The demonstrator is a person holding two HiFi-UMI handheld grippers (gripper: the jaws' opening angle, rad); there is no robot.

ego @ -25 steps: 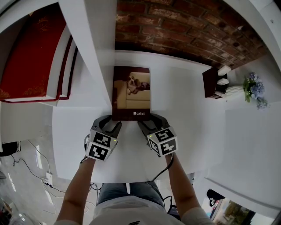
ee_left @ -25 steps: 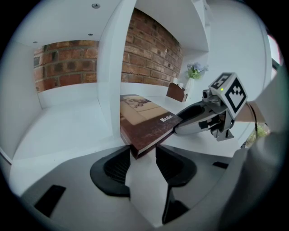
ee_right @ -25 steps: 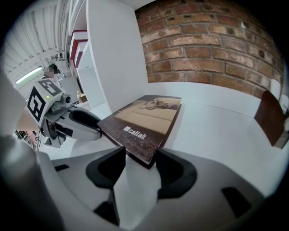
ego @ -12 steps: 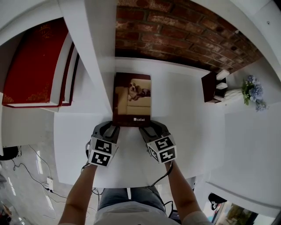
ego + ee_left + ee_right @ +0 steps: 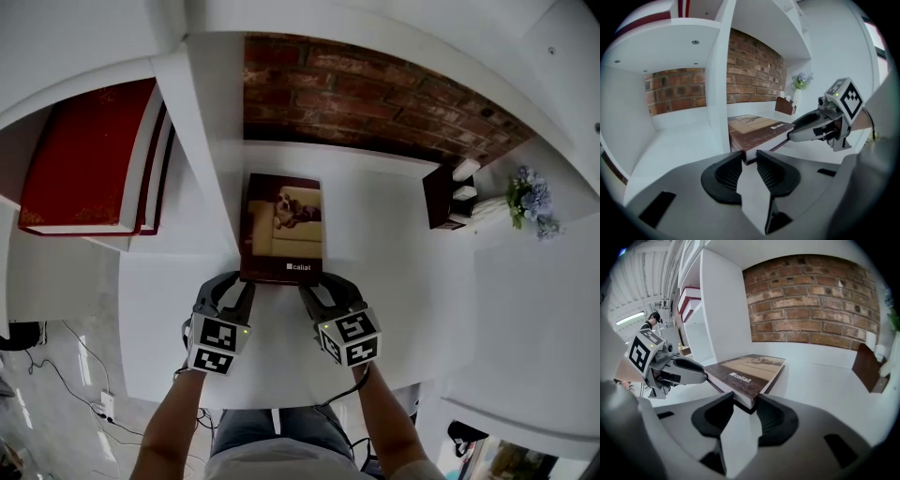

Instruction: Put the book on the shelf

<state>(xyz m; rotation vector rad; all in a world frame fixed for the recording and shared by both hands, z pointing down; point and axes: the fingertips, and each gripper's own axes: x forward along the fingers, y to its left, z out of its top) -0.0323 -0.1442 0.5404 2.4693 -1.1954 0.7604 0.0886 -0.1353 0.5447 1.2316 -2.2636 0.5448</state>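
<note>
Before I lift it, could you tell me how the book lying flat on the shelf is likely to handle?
The book looks stiff: hard covers overhang a thick page block, so it probably won't sag. That thickness suggests fair weight. Lying flat on the smooth white shelf, it would likely slide rather than tip if pushed.

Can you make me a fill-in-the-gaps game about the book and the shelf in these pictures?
The brown hardcover book lying flat on the white shelf board shows a ___ on its cover.
The back wall behind it is built of reddish ___.
Left of the white divider panel, the big stacked books have ___ covers.
The small bunch of pale blue flowers stands to the book's ___.
Missing words: dog; bricks; red; right.
</note>
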